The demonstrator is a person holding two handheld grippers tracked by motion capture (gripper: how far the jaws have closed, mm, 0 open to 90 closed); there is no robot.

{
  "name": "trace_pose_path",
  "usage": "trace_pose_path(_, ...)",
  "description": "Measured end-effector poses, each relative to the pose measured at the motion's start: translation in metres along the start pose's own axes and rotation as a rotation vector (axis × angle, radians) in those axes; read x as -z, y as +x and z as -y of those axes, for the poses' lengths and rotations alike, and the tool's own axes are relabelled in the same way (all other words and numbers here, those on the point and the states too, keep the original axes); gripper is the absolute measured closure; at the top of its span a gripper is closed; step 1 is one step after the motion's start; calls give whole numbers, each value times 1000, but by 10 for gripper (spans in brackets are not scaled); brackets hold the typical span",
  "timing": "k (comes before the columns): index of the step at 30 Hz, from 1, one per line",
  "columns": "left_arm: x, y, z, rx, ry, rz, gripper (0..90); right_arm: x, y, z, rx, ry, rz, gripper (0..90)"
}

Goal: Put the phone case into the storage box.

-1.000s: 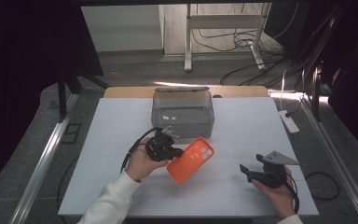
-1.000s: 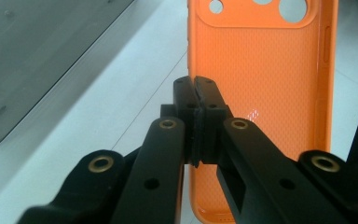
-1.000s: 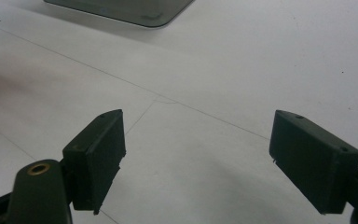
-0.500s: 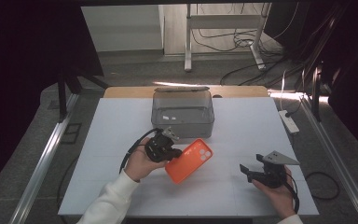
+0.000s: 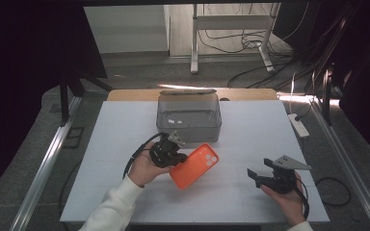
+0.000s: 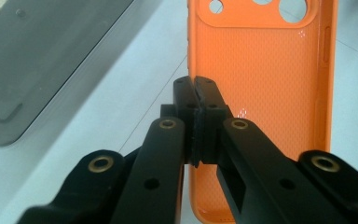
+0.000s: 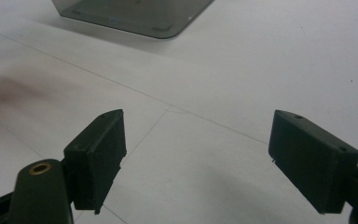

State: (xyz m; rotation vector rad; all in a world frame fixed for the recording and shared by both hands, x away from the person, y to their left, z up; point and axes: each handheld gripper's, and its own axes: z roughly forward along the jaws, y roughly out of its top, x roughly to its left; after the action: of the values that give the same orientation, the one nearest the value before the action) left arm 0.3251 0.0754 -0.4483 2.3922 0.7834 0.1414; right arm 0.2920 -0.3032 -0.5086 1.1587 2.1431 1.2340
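Observation:
An orange phone case (image 5: 195, 165) is held tilted just above the white table (image 5: 125, 125), camera cut-outs at its far end. My left gripper (image 5: 168, 153) is shut on the case's left long edge. The left gripper view has the jaws pressed together on the rim of the case (image 6: 261, 70), whose textured inside faces the camera. My right gripper (image 5: 257, 175) hovers open near the table's front right, well apart from the case. Between its pads (image 7: 98, 154) there is only bare table.
A translucent grey box (image 5: 189, 115) stands at the back middle of the table, just beyond the case. Part of the box (image 6: 37, 56) lies left of the left gripper's jaws. A white power strip (image 5: 299, 124) sits off the table's right edge.

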Motion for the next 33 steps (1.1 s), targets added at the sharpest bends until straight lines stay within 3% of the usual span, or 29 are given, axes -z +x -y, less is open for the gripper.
trace_pose_path(8,-1,0,0,-16,4,3,887,3,-1,-7,0,-18,-37,193)
trace_pose_path(15,-4,-2,-1,-32,17,2,888,5,6,-22,-14,-20,-115,196)
trace_pose_path(21,-5,-2,-1,-34,21,-2,888,4,8,-30,-16,-14,-130,196)
trace_pose_path(33,-4,-4,-2,-44,23,-8,888,6,19,-55,40,0,-194,195)
